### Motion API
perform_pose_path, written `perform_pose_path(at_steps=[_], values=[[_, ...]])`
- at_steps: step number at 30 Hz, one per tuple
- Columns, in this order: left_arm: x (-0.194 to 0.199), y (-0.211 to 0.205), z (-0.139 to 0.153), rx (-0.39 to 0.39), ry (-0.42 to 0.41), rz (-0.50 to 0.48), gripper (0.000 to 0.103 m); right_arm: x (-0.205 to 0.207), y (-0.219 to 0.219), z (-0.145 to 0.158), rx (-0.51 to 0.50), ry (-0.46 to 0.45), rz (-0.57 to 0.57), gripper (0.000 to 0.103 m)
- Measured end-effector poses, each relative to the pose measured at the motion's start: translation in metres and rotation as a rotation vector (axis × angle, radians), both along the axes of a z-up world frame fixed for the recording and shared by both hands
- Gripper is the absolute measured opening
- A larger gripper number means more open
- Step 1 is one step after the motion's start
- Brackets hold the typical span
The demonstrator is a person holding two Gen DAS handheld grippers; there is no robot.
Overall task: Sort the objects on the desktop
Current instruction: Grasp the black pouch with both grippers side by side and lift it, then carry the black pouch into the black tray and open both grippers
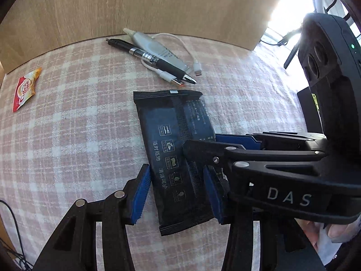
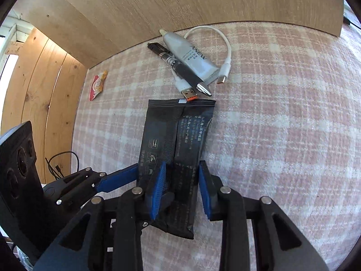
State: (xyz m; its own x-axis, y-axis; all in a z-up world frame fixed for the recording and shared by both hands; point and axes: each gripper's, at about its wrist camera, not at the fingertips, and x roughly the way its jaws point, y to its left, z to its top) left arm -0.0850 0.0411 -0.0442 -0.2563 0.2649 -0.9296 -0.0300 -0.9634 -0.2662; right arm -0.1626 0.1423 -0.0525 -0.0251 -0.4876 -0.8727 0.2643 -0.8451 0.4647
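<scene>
The right gripper (image 2: 181, 189) points steeply down at the near half of the black wet-wipe packet (image 2: 178, 149), its blue pads standing narrowly on either side of the packet's right-hand panel and the back seam; the left pad seems to press into the film, but whether the right pad touches I cannot tell, so a firm grip is not settled. The left gripper (image 1: 178, 194) straddles the same packet (image 1: 176, 149) from the other side, set wider, its pads just outside the two long edges and not clearly pressing. The packet lies flat on the pink checked tablecloth (image 2: 282, 135), its long axis running straight away from both grippers, so each pair of jaws closes across the short width. Both are equally near; the right looks the more committed. Beyond the far end lie a black pen (image 2: 180, 67), a grey tube (image 2: 189, 56) and a white USB cable (image 2: 225, 52); a red sachet (image 1: 26, 88) lies well apart to the left.
</scene>
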Motion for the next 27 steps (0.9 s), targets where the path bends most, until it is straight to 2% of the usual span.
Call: perform_pose_path(at_steps=[4, 11, 20, 27], values=[[0.013, 0.033, 0.016, 0.007, 0.023, -0.035, 0.044, 0.017, 0.03, 0.011, -0.019, 0.007, -0.013, 0.029], [0.021, 0.115, 0.051, -0.001, 0.079, -0.126, 0.044, 0.036, 0.101, 0.05, -0.006, 0.092, -0.064, 0.029], [0.015, 0.241, 0.088, 0.041, 0.141, -0.256, 0.044, 0.047, 0.238, 0.098, 0.025, 0.169, -0.185, 0.029], [0.01, 0.353, 0.108, 0.073, 0.178, -0.367, 0.044, 0.059, 0.357, 0.12, 0.063, 0.202, -0.284, 0.029]])
